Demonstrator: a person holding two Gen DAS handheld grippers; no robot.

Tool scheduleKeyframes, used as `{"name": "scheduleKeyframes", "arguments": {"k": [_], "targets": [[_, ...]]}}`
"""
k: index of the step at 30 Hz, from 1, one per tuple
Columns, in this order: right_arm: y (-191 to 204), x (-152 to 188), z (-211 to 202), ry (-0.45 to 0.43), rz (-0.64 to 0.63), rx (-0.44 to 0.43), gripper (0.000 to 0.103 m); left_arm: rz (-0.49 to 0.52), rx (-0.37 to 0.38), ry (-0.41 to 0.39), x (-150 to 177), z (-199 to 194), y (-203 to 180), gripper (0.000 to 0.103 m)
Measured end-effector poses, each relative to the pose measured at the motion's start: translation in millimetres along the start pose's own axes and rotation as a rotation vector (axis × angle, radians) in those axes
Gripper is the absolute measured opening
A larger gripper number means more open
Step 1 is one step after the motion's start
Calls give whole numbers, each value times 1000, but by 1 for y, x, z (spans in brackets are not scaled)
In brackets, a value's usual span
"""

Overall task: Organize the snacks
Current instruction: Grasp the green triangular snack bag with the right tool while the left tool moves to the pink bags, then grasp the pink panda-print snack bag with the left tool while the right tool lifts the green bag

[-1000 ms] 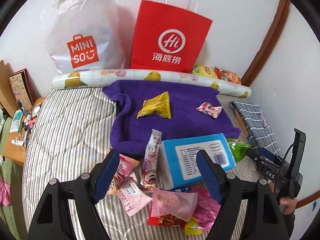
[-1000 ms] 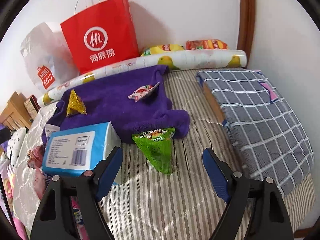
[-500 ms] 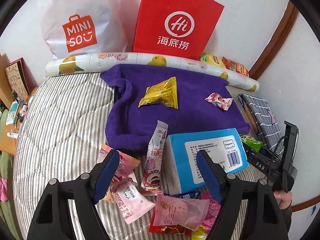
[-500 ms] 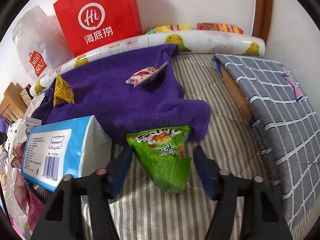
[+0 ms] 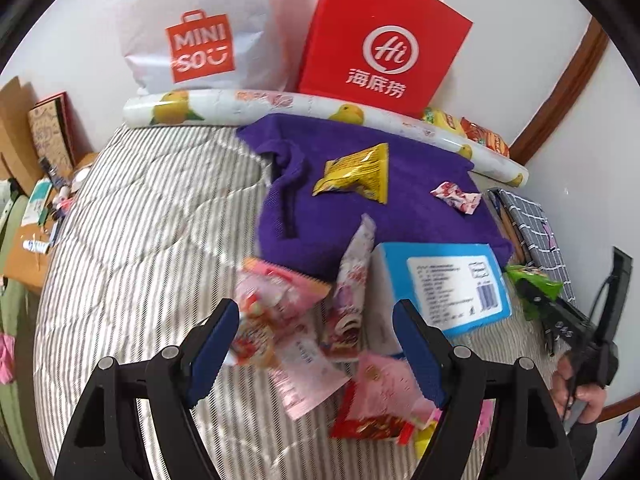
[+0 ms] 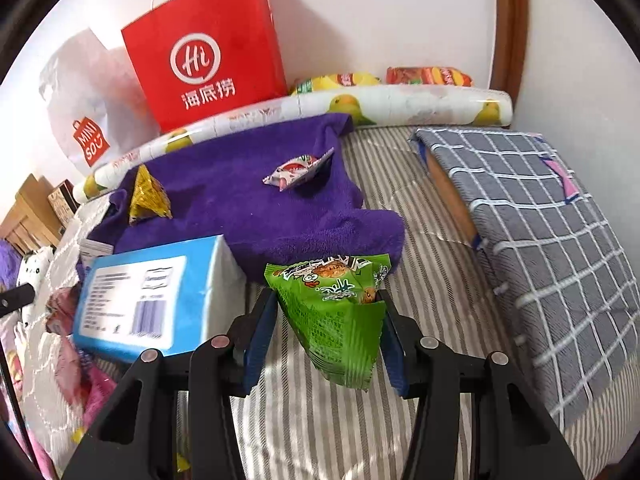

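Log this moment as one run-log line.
right gripper: shut on green snack | left gripper: open above pink snacks | purple towel: yellow snack, candy on it

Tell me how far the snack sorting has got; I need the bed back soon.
Early days. Done so far: a yellow packet and a red-white packet lie on the purple towel. In hand: the right gripper is shut on the green snack bag. Left: a heap of pink wrappers lies under the open left gripper, beside the blue tissue pack.
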State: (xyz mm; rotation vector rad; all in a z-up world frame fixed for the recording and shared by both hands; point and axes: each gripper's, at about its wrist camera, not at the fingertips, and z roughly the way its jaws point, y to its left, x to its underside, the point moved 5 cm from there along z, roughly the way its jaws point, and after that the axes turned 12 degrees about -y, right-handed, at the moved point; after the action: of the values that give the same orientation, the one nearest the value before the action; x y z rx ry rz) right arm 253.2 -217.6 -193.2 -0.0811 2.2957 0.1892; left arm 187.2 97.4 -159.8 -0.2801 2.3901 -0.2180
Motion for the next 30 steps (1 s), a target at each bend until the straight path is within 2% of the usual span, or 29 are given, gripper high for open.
{"name": "scheduleKeyframes", "arguments": {"k": [11, 20, 23, 30], "targets": [[19, 4, -46, -54, -15, -15, 48, -44, -29, 26, 22, -5, 41, 78], [29, 17, -58, -44, -27, -36, 47, 34, -32, 37, 19, 20, 37, 78], [26, 22, -59, -38, -22, -22, 47, 61, -62, 28, 14, 31, 37, 78], [20, 30, -58, -23, -17, 3, 47, 136, -50, 64, 15, 58, 32, 78]]}}
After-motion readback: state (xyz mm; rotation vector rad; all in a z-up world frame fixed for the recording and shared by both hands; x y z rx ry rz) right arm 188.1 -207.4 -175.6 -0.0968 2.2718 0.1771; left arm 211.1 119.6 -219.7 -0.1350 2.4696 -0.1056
